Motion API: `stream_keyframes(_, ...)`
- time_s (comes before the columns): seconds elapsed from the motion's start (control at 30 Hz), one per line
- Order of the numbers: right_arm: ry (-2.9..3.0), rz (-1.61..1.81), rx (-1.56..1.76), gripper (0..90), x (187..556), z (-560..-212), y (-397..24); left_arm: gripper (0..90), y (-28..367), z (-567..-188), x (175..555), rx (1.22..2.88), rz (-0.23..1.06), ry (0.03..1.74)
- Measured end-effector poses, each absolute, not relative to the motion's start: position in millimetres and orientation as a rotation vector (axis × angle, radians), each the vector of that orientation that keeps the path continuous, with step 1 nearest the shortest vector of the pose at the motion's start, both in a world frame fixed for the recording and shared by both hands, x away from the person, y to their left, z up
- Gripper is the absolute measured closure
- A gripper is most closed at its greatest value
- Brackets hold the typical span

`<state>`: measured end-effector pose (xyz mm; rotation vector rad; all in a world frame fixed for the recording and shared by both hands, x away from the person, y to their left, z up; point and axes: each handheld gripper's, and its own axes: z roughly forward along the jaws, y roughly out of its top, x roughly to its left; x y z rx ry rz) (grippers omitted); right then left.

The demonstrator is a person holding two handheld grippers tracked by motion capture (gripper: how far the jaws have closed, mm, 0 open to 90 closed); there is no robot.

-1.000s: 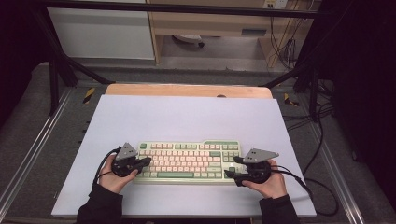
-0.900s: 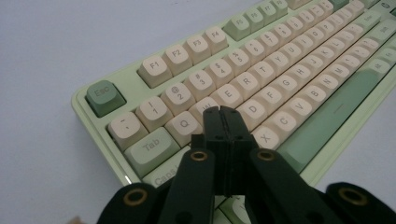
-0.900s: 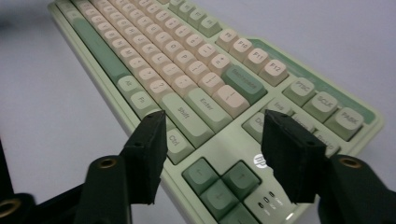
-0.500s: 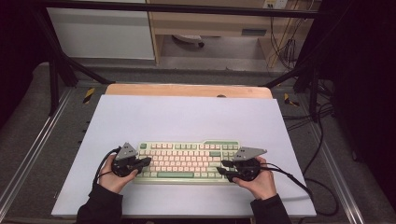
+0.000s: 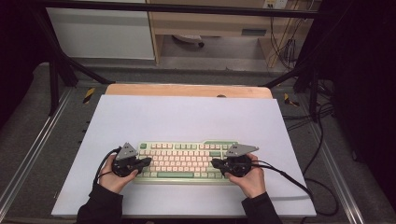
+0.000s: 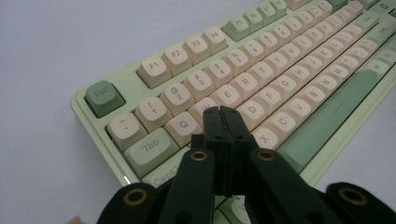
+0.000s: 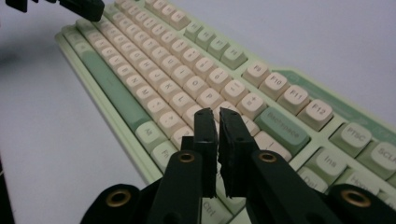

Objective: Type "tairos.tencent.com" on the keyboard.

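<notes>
A pale green keyboard (image 5: 184, 161) with cream and green keys lies near the front of a white mat (image 5: 187, 116). My left gripper (image 5: 145, 162) rests over the keyboard's left end. In the left gripper view its jaws are pressed together, and the left gripper (image 6: 221, 112) sits above the keys just below Q and W. My right gripper (image 5: 215, 163) is over the keyboard's right end. In the right gripper view the right gripper (image 7: 214, 114) hovers near the P key and Backspace (image 7: 282, 128), its jaws nearly touching with nothing between them. The left gripper's tip (image 7: 79, 7) shows far off.
The mat lies on a wooden table whose edge (image 5: 187, 90) shows at the back. A black cable (image 5: 299, 184) trails right from the right gripper across the mat. Metal frame rails (image 5: 32, 154) run along both sides. Wide bare mat lies beyond the keyboard.
The right hand has shifted its gripper leftward and inward, from beside the keyboard's right end to over its right-hand keys. The left gripper has stayed put.
</notes>
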<state>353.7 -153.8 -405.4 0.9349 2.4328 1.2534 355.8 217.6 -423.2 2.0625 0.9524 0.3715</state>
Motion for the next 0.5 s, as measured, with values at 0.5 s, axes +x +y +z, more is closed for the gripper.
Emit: stream_keyframes(0.5,2.407,1.306,0.952,90.0,362.3,-408.2,-126.4,90.0,218.5,-421.7,355.6,2.059,0.375,0.949)
